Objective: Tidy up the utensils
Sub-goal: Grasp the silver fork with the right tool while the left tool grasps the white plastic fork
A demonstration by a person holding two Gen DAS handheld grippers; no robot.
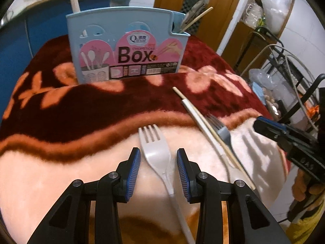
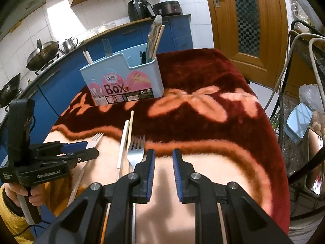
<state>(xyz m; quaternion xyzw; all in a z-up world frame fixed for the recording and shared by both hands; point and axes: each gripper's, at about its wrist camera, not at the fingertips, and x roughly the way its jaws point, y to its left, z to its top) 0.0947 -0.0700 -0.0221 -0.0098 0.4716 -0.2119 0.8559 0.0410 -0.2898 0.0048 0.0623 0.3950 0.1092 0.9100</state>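
Note:
A white plastic fork (image 1: 157, 150) lies on the blanket between the open fingers of my left gripper (image 1: 158, 156), which straddles its neck without closing. It also shows in the right wrist view (image 2: 95, 140). A metal fork (image 1: 220, 130) (image 2: 136, 150), a white chopstick (image 1: 200, 122) (image 2: 122, 144) and a wooden chopstick (image 1: 215, 138) (image 2: 130, 128) lie to the right. My right gripper (image 2: 163, 158) is open and empty, just right of the metal fork. The blue chopsticks box (image 1: 128, 44) (image 2: 124, 79) stands upright at the back, holding some utensils.
A red and pink floral blanket (image 1: 61, 105) (image 2: 203, 105) covers the table. A blue kitchen counter with woks (image 2: 40, 52) runs behind it. A wire rack (image 2: 300, 122) with a mirror stands at the right, beside a wooden door (image 2: 247, 20).

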